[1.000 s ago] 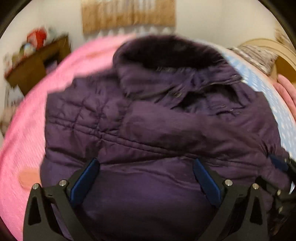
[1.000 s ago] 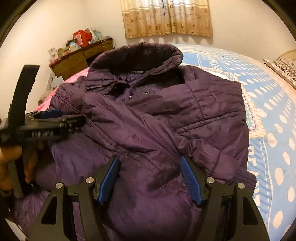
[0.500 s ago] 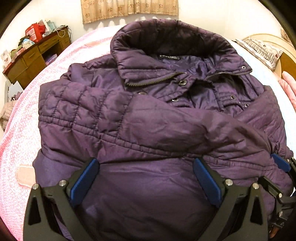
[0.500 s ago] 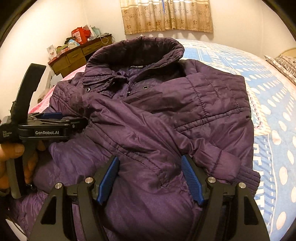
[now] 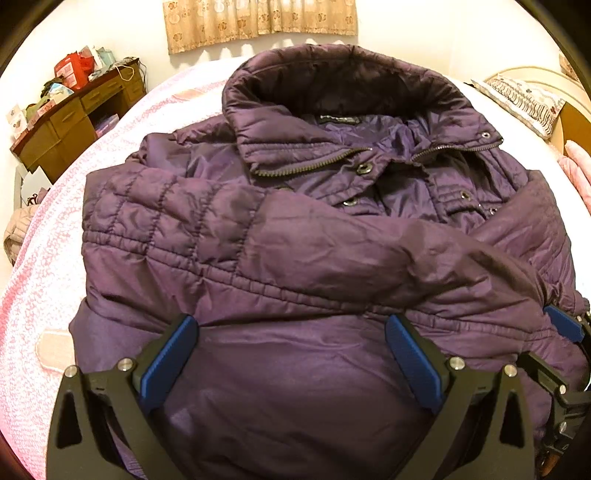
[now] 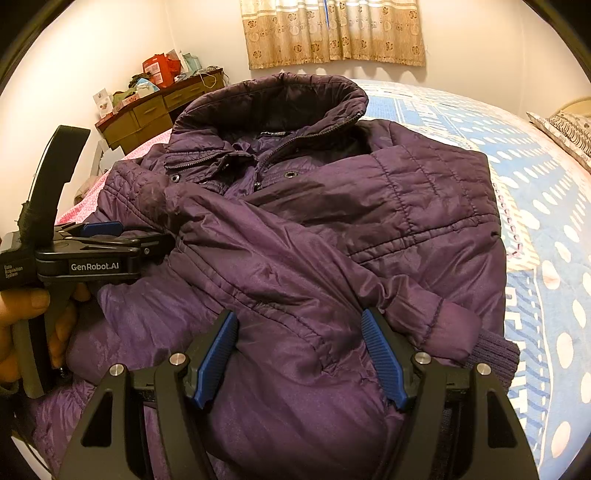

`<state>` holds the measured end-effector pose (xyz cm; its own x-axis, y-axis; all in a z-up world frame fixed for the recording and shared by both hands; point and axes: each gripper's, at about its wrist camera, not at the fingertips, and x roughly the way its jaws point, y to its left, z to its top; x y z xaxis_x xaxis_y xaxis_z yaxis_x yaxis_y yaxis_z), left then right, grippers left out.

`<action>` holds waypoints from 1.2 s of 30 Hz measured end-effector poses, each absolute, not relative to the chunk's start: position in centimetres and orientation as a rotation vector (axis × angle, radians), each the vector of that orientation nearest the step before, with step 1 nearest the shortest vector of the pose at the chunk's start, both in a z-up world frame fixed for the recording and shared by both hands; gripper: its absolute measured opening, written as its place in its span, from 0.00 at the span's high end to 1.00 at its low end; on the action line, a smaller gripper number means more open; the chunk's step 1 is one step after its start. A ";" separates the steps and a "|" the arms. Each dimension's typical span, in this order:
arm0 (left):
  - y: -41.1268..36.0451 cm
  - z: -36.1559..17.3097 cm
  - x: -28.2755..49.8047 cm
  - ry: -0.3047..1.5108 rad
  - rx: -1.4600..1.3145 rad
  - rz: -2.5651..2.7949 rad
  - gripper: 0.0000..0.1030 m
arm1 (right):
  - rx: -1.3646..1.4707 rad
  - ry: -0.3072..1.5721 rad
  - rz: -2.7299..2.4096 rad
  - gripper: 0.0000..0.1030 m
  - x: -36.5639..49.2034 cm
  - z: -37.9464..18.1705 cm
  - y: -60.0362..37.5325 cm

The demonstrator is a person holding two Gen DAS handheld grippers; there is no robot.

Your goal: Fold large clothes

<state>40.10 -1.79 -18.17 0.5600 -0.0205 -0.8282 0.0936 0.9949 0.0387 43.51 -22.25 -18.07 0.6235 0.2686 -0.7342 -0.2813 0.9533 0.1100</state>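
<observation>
1. Plain pale walls close the far side of the room, warmly lit.
2. A beige curtain with a flower pattern hangs high on the far wall.
3. A brown wooden desk with drawers stands far left against the wall, its top crowded with boxes and a red package.
4. A bed fills the middle: a pink spread covers its left side, a blue cover with white dots its right.
5. A patterned pillow lies far right, beside a pale curved headboard.
</observation>
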 end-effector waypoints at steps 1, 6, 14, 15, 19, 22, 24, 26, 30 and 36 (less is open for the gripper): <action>-1.9 -18.2 40.1 0.975 0.086 -0.065 0.00 | -0.017 0.840 0.315 0.31 43.5 -18.1 -22.3; -1.9 -17.9 40.1 0.985 0.088 -0.068 0.00 | -0.004 0.842 0.327 0.31 43.5 -17.9 -22.5; 1.3 -11.0 36.7 0.852 0.047 -0.203 0.00 | 0.076 0.713 0.437 0.31 42.5 -9.9 -26.6; 1.6 -10.2 36.9 0.830 0.061 -0.192 0.00 | 0.067 0.689 0.421 0.31 43.4 -8.9 -27.0; 1.8 -7.8 41.0 0.770 0.140 -0.139 0.00 | 0.023 0.700 0.350 0.31 48.6 -7.3 -27.3; 1.8 -6.8 44.4 0.739 0.169 -0.130 0.00 | -0.027 0.714 0.338 0.31 53.3 -6.7 -26.6; 1.1 -6.6 46.6 0.714 0.215 -0.120 0.00 | -0.060 0.721 0.336 0.31 56.2 -6.2 -25.7; 0.2 -6.7 49.0 0.701 0.252 -0.129 0.00 | -0.080 0.726 0.350 0.31 58.3 -5.8 -24.5; -1.4 -7.6 52.2 0.702 0.303 -0.132 0.00 | -0.137 0.739 0.378 0.31 63.2 -6.0 -21.7; -3.6 -9.5 55.3 0.715 0.395 -0.160 0.24 | -0.283 0.785 0.360 0.47 67.8 -8.8 -17.7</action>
